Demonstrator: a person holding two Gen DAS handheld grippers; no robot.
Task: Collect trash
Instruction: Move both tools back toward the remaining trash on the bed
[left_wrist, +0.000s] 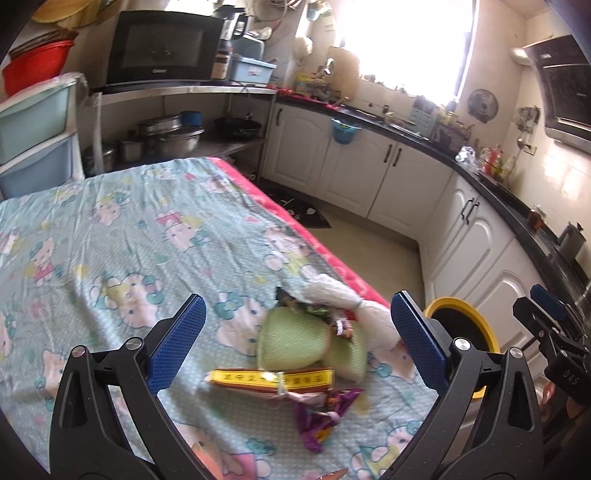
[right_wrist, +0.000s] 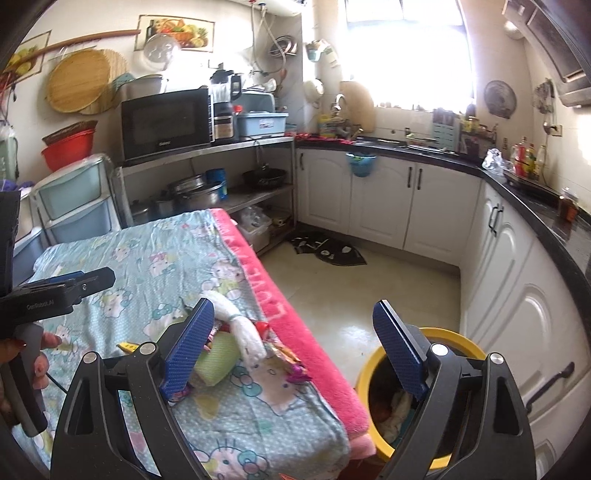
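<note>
Fingers (left_wrist: 184, 343) of both grippers spread wide; trash pile (left_wrist: 295, 343) lies between left pair.

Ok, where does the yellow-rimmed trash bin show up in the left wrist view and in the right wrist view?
Left wrist view: the yellow-rimmed trash bin sits at lower right, partly hidden behind the left gripper's right finger.
Right wrist view: the bin is at bottom centre-right on the floor, beside the bed's pink edge, partly behind the right gripper.
Shared landmark: the black microwave on the steel shelf.
</note>
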